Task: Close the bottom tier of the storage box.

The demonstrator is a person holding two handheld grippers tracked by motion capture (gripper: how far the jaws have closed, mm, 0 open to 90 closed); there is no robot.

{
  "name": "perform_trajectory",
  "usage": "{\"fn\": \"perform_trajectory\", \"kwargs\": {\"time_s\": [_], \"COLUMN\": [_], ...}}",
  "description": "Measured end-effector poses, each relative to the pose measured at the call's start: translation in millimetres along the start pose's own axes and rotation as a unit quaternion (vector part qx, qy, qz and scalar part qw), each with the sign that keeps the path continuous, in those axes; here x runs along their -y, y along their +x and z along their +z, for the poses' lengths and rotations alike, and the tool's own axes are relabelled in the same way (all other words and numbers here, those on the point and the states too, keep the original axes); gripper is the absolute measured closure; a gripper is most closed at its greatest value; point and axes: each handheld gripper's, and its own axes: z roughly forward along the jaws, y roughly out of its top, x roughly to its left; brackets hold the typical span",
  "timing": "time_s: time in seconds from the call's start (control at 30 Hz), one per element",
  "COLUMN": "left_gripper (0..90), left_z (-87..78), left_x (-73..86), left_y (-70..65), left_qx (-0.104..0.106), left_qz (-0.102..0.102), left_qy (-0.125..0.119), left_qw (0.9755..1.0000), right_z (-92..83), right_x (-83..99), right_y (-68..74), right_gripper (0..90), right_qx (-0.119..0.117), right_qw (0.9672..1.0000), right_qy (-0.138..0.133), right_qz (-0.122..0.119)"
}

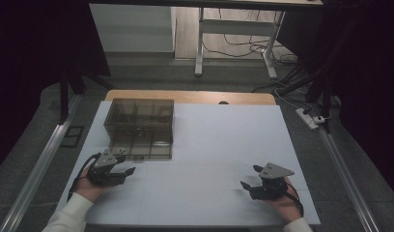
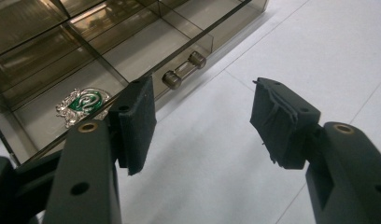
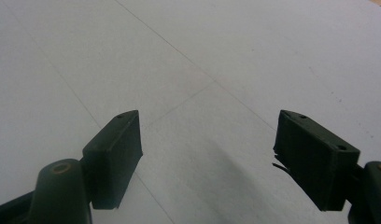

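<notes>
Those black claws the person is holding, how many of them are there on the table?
2. The left claw sits by the pulled-out drawer of the smoky plastic box. The right claw sits over the bare white table near its right side. Both stand open, holding nothing.

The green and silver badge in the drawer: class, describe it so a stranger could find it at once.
Start at the smoky see-through box on the white table; its drawer is pulled out toward the left claw. The badge lies flat in the front compartment nearest that claw, the one colourful, ornate piece among bare sections.
</notes>
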Motion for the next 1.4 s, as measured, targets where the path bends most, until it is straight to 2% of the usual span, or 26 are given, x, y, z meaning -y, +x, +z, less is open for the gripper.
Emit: {"fn": "perform_trajectory", "kwargs": {"time_s": [0.07,0.13,0.33,0.47,0.57,0.93,1.4], "left_gripper": [43.3,49.3,67.6,80.4,86.8,88.1,88.1], "left_z": [0.2,0.7,1.1,2.6,5.4,21.2,33.9], "left_x": [0.8,1.6,4.4,5.4,4.2,-1.9,-7.0], "left_y": [0.2,0.9,5.4,6.6,6.1,9.1,7.7], "left_qx": [-0.006,-0.017,-0.030,-0.035,-0.044,-0.064,-0.066], "left_qz": [0.000,-0.001,-0.011,-0.009,-0.004,0.016,0.026], "left_qy": [0.003,0.007,0.016,0.024,0.024,0.045,0.059], "left_qw": [1.0000,0.9998,0.9993,0.9991,0.9987,0.9968,0.9958], "right_z": [0.3,0.6,1.3,1.5,1.4,2.1,2.3], "right_x": [0.1,0.1,0.4,0.4,0.3,0.3,0.1], "right_y": [0.2,0.4,0.1,0.3,0.3,0.2,0.1], "right_gripper": [22.9,22.9,22.9,22.9,22.9,22.9,22.9], "right_qx": [0.000,0.001,0.000,0.000,0.001,0.002,0.002], "right_qw": [1.0000,1.0000,1.0000,1.0000,1.0000,1.0000,1.0000], "right_qy": [0.000,0.000,0.002,0.003,0.003,0.005,0.006], "right_qz": [0.000,-0.001,0.000,-0.002,-0.001,-0.002,-0.003]}}
